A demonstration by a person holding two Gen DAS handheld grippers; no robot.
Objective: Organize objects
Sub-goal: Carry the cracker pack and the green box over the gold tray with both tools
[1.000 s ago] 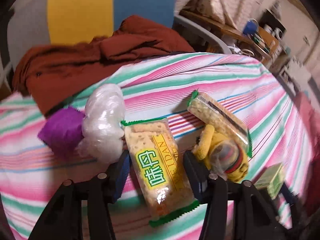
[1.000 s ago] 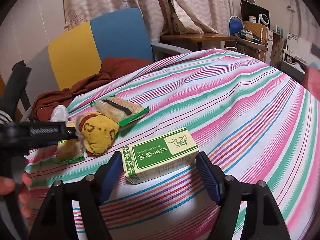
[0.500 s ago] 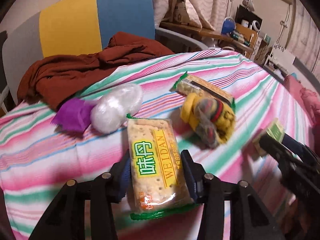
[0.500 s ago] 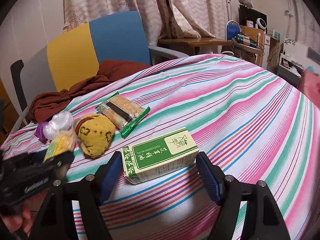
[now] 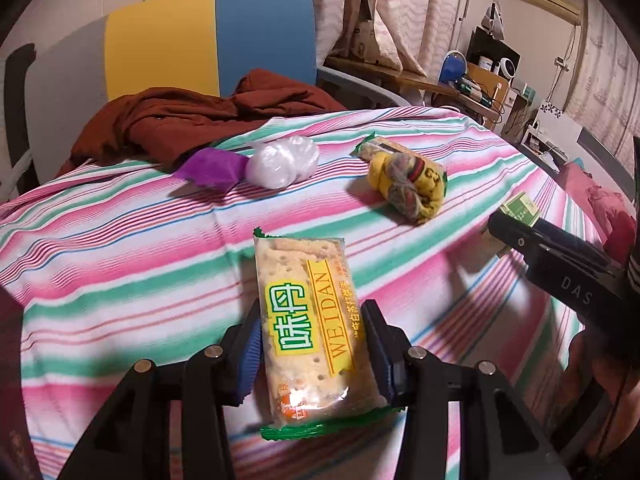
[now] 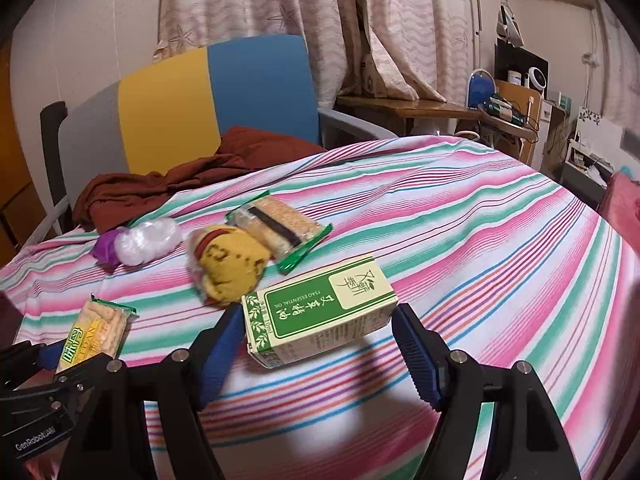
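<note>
My left gripper [image 5: 312,344] is shut on a Weidan cracker packet [image 5: 308,328] and holds it above the striped tablecloth [image 5: 120,248]; the packet also shows in the right wrist view [image 6: 96,332]. My right gripper [image 6: 320,344] is shut on a green and cream essential-oil box [image 6: 320,312] and holds it lifted over the cloth. The box's end shows in the left wrist view [image 5: 520,208]. On the table lie a yellow sock bundle [image 6: 228,268], a second cracker packet [image 6: 276,224], a white plastic wad [image 6: 148,240] and a purple wrapper [image 6: 104,248].
A brown garment [image 5: 208,120] is draped at the table's far edge, over a yellow and blue chair [image 5: 208,40]. A wooden desk with clutter [image 6: 440,108] stands at the back right. A pink cloth [image 5: 600,208] lies at the right edge.
My left gripper has lifted the cracker packet and pulled it back from the pile toward the near edge. My right gripper has raised the box off the cloth.
</note>
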